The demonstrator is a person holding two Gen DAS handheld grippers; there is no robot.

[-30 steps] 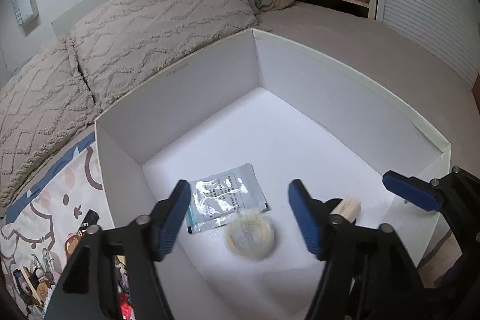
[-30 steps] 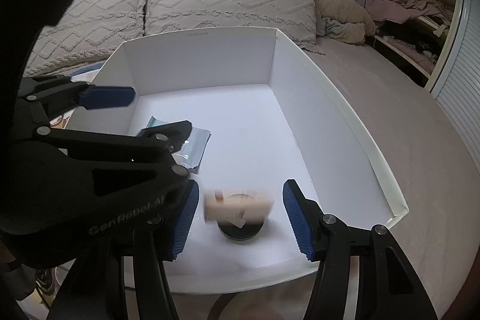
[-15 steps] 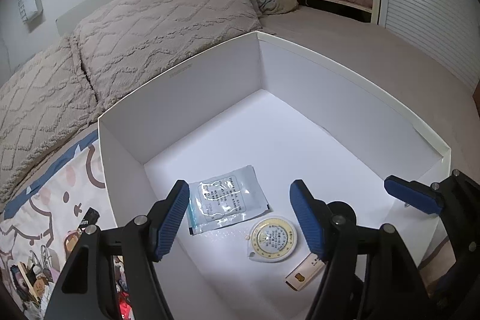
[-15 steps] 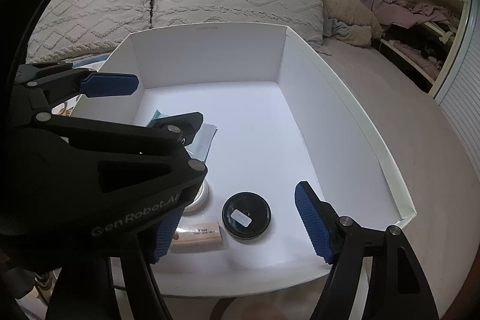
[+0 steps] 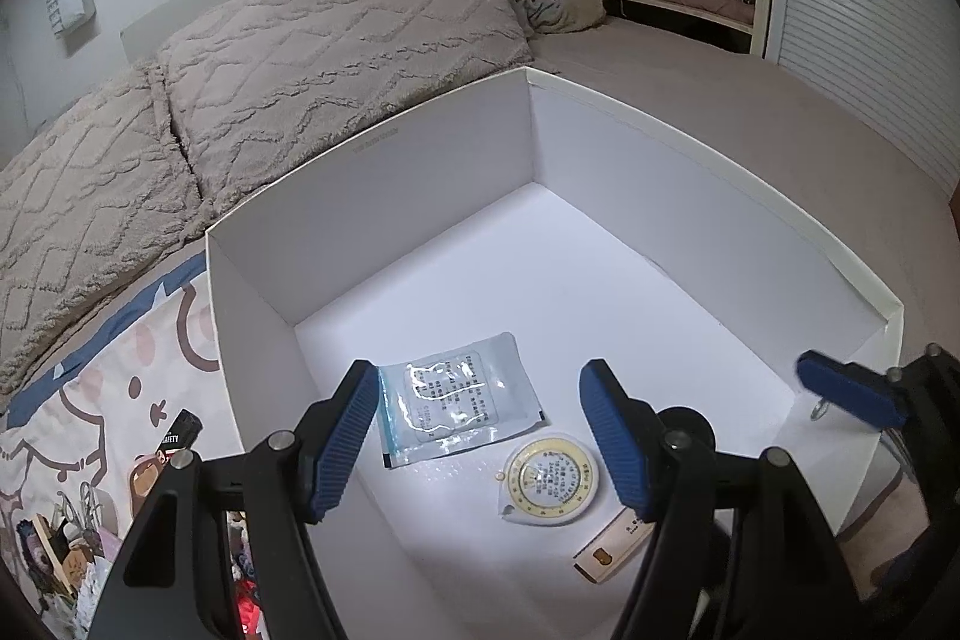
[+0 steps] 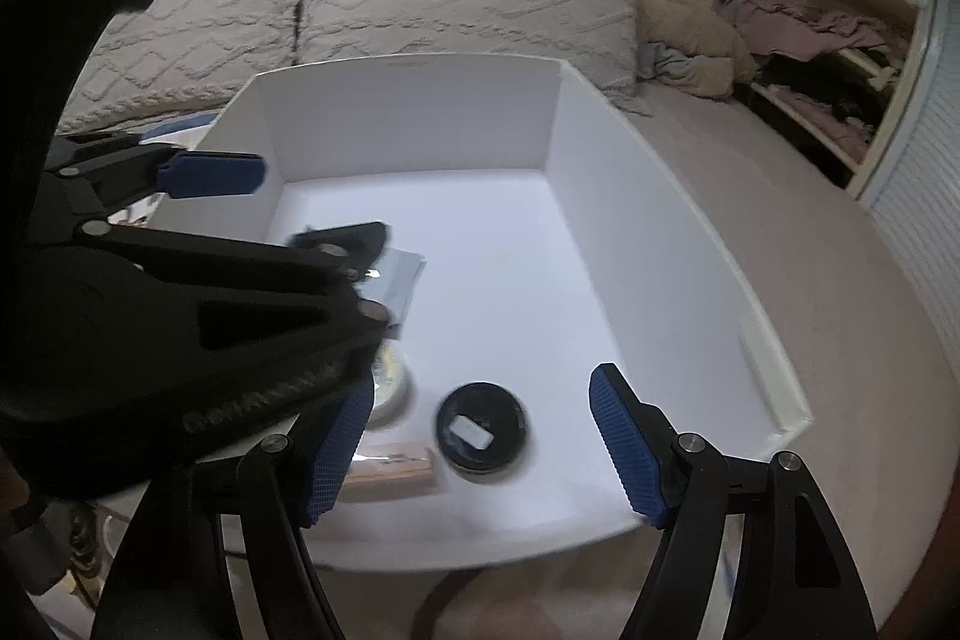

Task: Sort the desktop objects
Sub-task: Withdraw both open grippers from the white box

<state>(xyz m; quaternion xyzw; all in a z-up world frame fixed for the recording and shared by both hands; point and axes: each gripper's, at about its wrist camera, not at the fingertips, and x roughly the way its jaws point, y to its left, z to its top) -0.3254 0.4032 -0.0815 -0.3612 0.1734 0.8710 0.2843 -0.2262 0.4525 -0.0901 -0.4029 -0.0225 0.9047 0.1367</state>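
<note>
Right gripper [image 6: 480,445] fingers were spread, nothing clamped. The small tan box [image 6: 390,471] lay flat on the white box [image 6: 690,250] floor just beside the left finger [image 6: 336,454], long axis running across that view, one end behind the finger. Black round lid [image 6: 483,429] sat between the fingers, untouched. Left gripper [image 5: 480,436] fingers were also released and empty; the foil sachet [image 5: 459,400] and round yellow dial [image 5: 549,478] lay below them. White box rested on the bed [image 5: 780,130].

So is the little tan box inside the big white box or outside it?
Inside. The little tan box lies flat on the floor of the white box, at its near edge, beside the black round tin.
</note>
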